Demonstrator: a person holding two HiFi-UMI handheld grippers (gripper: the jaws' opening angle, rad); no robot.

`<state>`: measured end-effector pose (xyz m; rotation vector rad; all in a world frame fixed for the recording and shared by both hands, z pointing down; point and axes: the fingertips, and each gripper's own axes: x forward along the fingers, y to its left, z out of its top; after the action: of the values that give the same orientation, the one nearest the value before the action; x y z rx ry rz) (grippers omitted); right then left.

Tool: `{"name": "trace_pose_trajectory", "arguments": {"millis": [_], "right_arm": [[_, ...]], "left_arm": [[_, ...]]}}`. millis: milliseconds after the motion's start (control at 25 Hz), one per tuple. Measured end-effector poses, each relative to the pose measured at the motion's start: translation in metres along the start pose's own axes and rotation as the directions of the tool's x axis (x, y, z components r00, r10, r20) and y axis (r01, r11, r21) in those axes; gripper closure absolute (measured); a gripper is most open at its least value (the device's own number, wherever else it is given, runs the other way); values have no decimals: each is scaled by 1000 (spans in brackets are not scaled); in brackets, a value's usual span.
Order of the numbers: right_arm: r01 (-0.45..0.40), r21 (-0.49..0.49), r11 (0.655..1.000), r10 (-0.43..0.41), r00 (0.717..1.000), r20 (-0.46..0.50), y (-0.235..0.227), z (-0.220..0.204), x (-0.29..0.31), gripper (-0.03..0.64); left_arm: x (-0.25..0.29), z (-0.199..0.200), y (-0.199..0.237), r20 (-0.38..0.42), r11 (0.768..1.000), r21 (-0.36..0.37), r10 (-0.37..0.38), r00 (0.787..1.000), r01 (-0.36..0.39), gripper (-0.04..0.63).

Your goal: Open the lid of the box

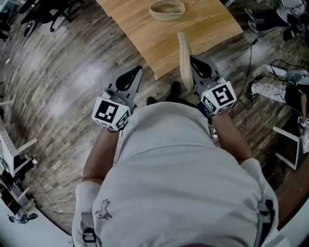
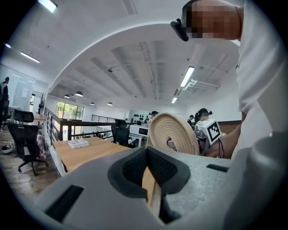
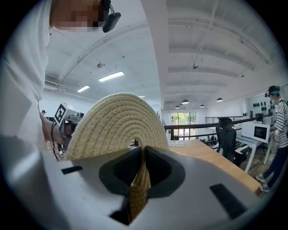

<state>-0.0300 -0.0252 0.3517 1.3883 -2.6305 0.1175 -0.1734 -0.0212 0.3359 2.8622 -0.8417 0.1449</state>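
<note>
Lid (image 3: pixel 118 123) pinched edge-up in R gripper (image 3: pixel 140 157).

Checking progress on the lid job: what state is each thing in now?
basket: open, lid off, standing on the table.
woven lid: lifted clear, held upright on edge.
right gripper: shut on the woven lid's rim.
left gripper: shut, holding nothing.

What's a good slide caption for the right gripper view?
Right gripper shut on the edge of a woven lid, held upright, wooden table beyond.
</note>
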Motion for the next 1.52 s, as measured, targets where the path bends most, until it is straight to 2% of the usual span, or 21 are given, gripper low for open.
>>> {"name": "trace_pose_trajectory", "arguments": {"millis": [200,520,680,1040,1520], "right_arm": [[24,7,1000,-24,1000,-4,18,0,-9,580],[6,-12,1000,-6,1000,8,7,1,-29,580],[-31,-14,999,31,999,14,4,-4,-50,580],[-85,-29,996,86,996,21,-13,-17,-126,580],[-120,-38,992,121,993,14,-22,-44,-222,580]], "left_arm": [[-14,-2,-4,6,1000,-8,-17,1000,17,589],[0,3,-30,10,1000,14,-19,1000,19,589],[8,3,-49,24,1000,2,18,1000,-18,589],[32,1,-121,39,995,12,98,994,-99,589],[36,-7,-206,72,985,16,171,983,-173,589]]}}
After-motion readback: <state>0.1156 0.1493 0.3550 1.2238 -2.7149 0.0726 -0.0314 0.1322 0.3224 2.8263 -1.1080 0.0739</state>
